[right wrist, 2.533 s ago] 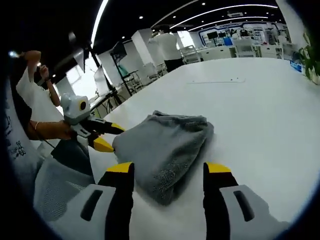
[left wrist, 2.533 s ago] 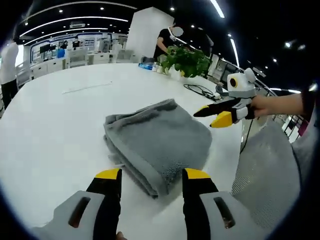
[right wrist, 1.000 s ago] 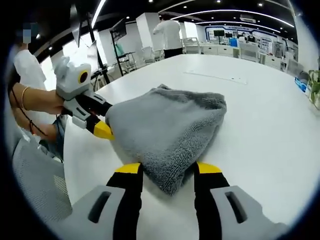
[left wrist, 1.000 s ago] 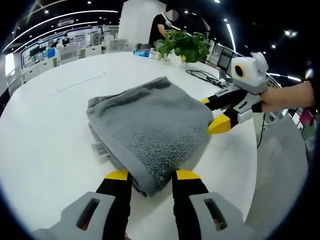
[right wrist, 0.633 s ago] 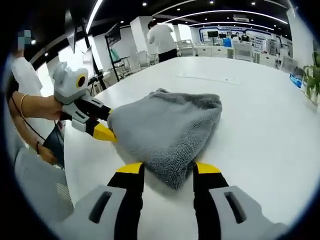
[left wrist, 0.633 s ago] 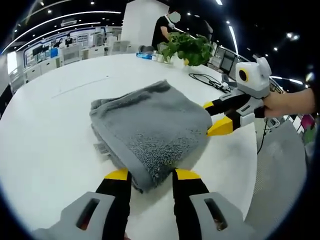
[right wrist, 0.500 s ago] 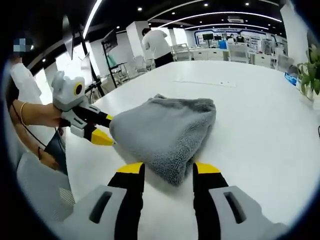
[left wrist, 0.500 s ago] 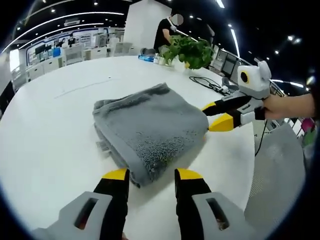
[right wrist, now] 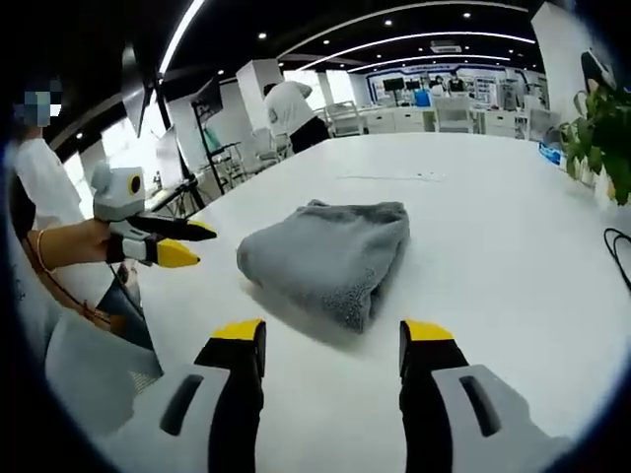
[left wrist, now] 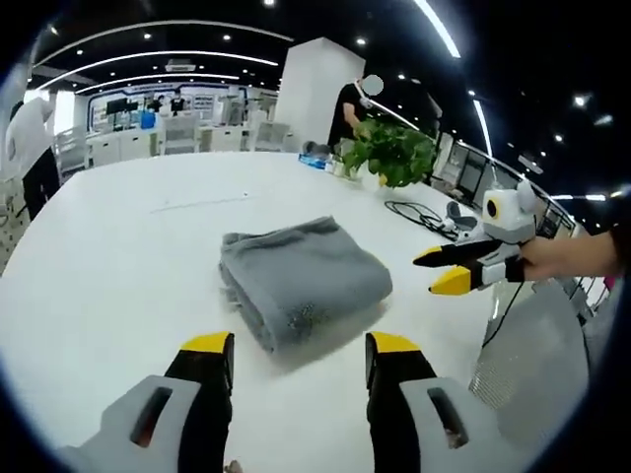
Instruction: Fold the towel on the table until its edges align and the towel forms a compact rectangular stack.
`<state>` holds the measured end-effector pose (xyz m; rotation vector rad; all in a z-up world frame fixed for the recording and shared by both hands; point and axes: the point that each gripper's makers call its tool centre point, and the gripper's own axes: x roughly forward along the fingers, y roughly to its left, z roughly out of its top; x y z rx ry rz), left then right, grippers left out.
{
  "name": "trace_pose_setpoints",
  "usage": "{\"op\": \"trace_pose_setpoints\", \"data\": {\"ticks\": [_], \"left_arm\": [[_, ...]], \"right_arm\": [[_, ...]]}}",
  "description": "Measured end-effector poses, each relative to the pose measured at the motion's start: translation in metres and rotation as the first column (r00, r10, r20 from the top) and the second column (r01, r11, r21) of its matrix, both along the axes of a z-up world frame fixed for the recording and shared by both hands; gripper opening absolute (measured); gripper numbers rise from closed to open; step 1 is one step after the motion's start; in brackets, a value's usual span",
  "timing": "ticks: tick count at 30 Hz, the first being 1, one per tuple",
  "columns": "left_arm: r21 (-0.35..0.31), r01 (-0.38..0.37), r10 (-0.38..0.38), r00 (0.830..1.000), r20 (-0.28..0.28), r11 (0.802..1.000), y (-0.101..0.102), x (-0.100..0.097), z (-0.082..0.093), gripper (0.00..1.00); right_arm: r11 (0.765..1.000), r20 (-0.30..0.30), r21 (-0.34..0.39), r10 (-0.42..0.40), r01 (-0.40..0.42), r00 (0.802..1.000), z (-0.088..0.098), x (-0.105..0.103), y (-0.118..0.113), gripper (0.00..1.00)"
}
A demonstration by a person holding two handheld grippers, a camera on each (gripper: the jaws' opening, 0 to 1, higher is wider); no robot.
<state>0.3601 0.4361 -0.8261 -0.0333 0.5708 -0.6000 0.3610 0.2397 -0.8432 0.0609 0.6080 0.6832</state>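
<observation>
1. if i nudge the towel [left wrist: 301, 279] now, its layered edges could slip out of line; it lies folded on the table [left wrist: 108, 256].
2. my left gripper [left wrist: 296, 357] and right gripper [right wrist: 333, 342] hang apart from it, jaws spread, holding nothing.

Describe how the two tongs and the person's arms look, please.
Each tongs has two black jaws with yellow tips on a light grey body with dark slots: the left tongs and the right tongs. Seen from the side, the right tongs and the left tongs carry a white-grey box. The hand wears a thin bracelet; its sleeve is white and short.
</observation>
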Motion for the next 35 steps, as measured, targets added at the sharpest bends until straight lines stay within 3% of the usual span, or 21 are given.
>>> {"op": "trace_pose_setpoints", "data": {"ticks": [4,7,11,19,22,23,26,33,35], "left_arm": [[-0.011,-0.028,0.029,0.999,0.03,1.0,0.007,-0.013,0.007,0.64],[-0.008,-0.096,0.097,0.994,0.044,0.995,0.017,-0.017,0.011,0.72],[-0.05,-0.141,0.144,0.987,0.073,0.989,0.023,-0.025,0.019,0.79],[-0.065,-0.127,0.133,0.987,0.088,0.99,0.02,-0.029,0.022,0.82],[0.032,-0.132,0.13,0.988,0.079,0.991,0.028,-0.03,0.015,0.87],[0.032,-0.132,0.129,0.987,0.093,0.991,0.027,-0.029,0.016,0.9],[-0.026,-0.14,0.142,0.984,0.106,0.99,0.027,-0.031,0.024,0.93],[-0.041,-0.146,0.15,0.979,0.14,0.988,0.034,-0.042,0.034,0.99],[-0.048,-0.147,0.153,0.978,0.142,0.988,0.034,-0.044,0.034,0.99]], "right_arm": [[1.0,0.017,0.01,-0.01,0.01,1.0,0.008,-0.011,0.0,0.61],[1.0,0.026,0.004,-0.016,0.016,1.0,0.011,-0.018,-0.004,0.66],[0.998,0.035,0.036,-0.059,0.057,0.998,0.018,-0.026,-0.011,0.73],[0.991,0.016,0.052,-0.125,0.124,0.992,0.021,-0.043,-0.025,0.77],[0.989,0.004,0.07,-0.129,0.128,0.992,0.019,-0.054,-0.02,0.76],[0.992,-0.007,0.054,-0.113,0.113,0.994,0.015,-0.06,-0.017,0.77],[0.989,-0.004,0.061,-0.136,0.136,0.991,0.015,-0.065,-0.016,0.78],[0.977,0.021,0.097,-0.193,0.19,0.981,0.024,-0.068,-0.02,0.99],[0.976,0.018,0.098,-0.199,0.197,0.98,0.024,-0.069,-0.022,0.99]]}}
